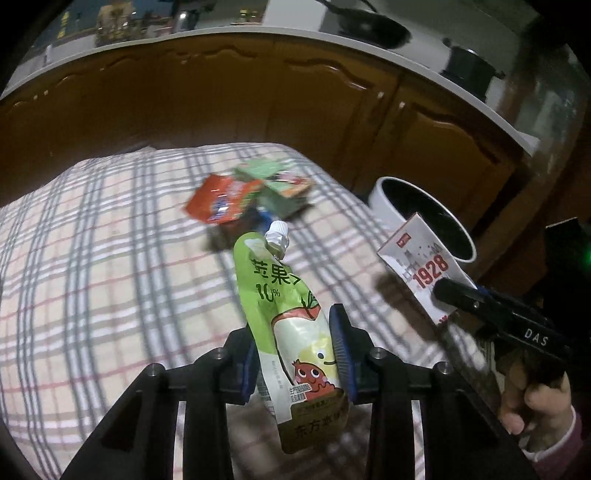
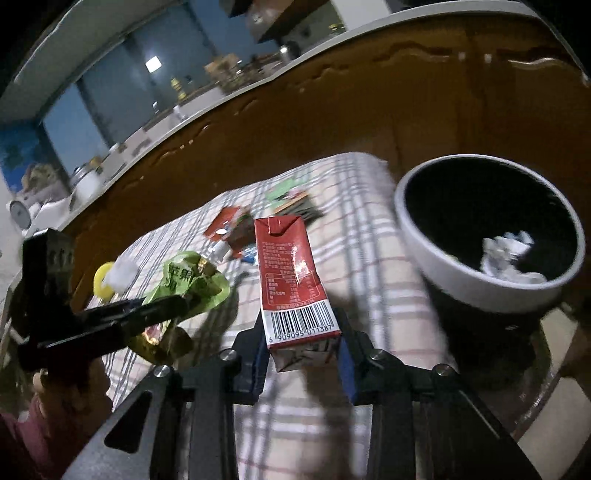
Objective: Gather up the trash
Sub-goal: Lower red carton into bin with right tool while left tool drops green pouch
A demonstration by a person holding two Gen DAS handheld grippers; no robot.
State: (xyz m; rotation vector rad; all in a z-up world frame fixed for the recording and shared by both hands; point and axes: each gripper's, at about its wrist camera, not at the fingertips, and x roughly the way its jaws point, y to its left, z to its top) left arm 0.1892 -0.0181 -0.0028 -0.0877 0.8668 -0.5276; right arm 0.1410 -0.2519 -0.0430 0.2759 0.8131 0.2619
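My left gripper (image 1: 297,354) is shut on a green apple-juice pouch (image 1: 291,325) with a white cap, held above the checked tablecloth (image 1: 110,258). My right gripper (image 2: 301,354) is shut on a red drink carton (image 2: 291,280) with a barcode, held above the cloth. In the left wrist view the carton (image 1: 424,266) shows its white side, close to the bin (image 1: 424,214). In the right wrist view the pouch (image 2: 188,284) hangs in the left gripper at the left. The white-rimmed black bin (image 2: 487,284), with crumpled white paper inside, stands off the table's right edge.
Red and green wrappers (image 1: 251,195) lie at the far end of the table; they also show in the right wrist view (image 2: 258,221). Brown wooden cabinets (image 1: 221,103) under a white counter stand behind. A black pan (image 1: 369,26) and pot (image 1: 469,70) sit on the counter.
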